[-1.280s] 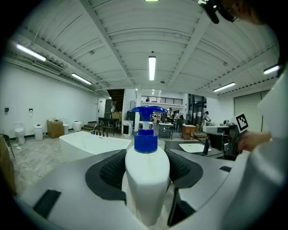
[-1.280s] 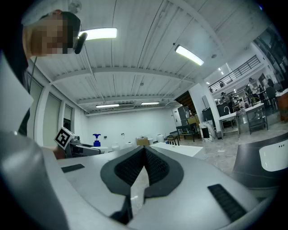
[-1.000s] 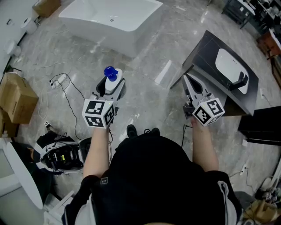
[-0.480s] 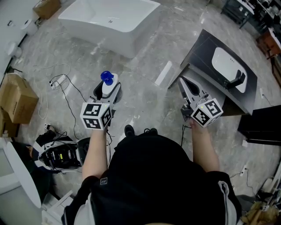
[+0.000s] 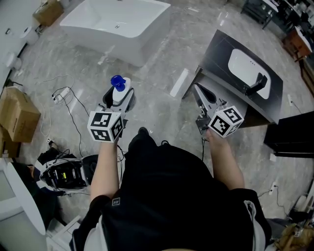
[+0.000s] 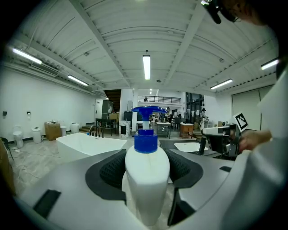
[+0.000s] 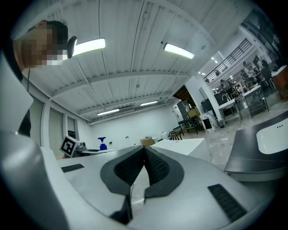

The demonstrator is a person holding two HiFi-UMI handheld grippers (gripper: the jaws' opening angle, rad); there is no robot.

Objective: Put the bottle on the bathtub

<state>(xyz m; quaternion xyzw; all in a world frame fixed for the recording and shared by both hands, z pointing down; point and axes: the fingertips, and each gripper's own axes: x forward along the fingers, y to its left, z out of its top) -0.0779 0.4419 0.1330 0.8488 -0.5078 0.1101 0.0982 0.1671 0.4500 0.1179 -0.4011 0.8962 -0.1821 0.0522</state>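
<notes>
A white pump bottle [image 5: 118,91] with a blue pump head stands upright between the jaws of my left gripper [image 5: 116,96], which is shut on it. In the left gripper view the bottle [image 6: 146,179] fills the middle, with both black pads pressed on its sides. The white bathtub [image 5: 117,27] stands on the floor ahead and to the left, and shows again as a low white tub [image 6: 87,146] beyond the jaws. My right gripper [image 5: 198,93] is held out on the right with its pads together and nothing in them, and the right gripper view shows its shut gripper [image 7: 144,167].
A dark vanity [image 5: 221,54] with a white basin and black tap stands right of my right gripper. A cardboard box [image 5: 17,115] and cables lie on the floor at the left. Another box [image 5: 48,11] sits beyond the tub. The floor is grey marble.
Both grippers and the bottle have moved forward across the floor, towards the tub. The tub and vanity sit nearer in the head view.
</notes>
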